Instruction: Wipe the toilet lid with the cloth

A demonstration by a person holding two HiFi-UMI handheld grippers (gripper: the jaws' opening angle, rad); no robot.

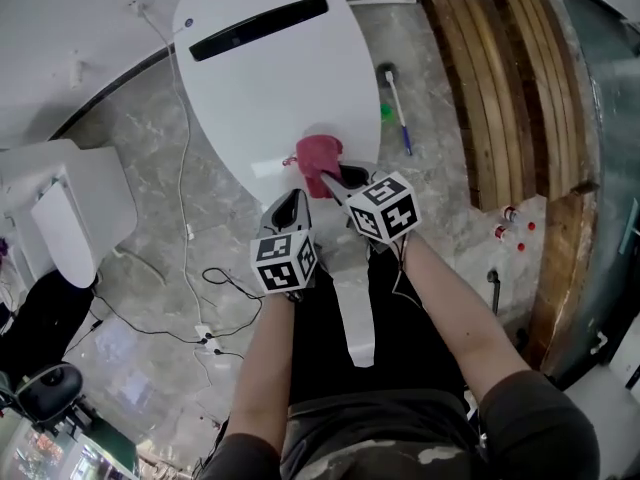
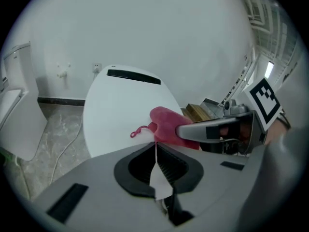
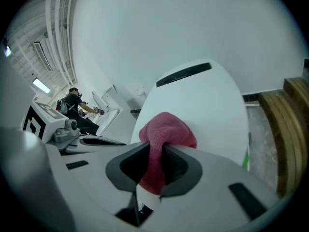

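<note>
- Right gripper (image 3: 155,153) clamps the crumpled pink terry cloth (image 3: 167,129), which is bunched ahead of its jaws for rubbing.
- That cloth sits mid-frame, over the near edge of the white oval plastic toilet lid (image 1: 270,78).
- I have the left gripper (image 2: 155,153) closed and empty, just left of it, out of the way.

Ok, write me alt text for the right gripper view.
The right gripper is shut on a pink cloth bunched in front of the white toilet lid. The left gripper sits at left, wooden planks at right.
</note>
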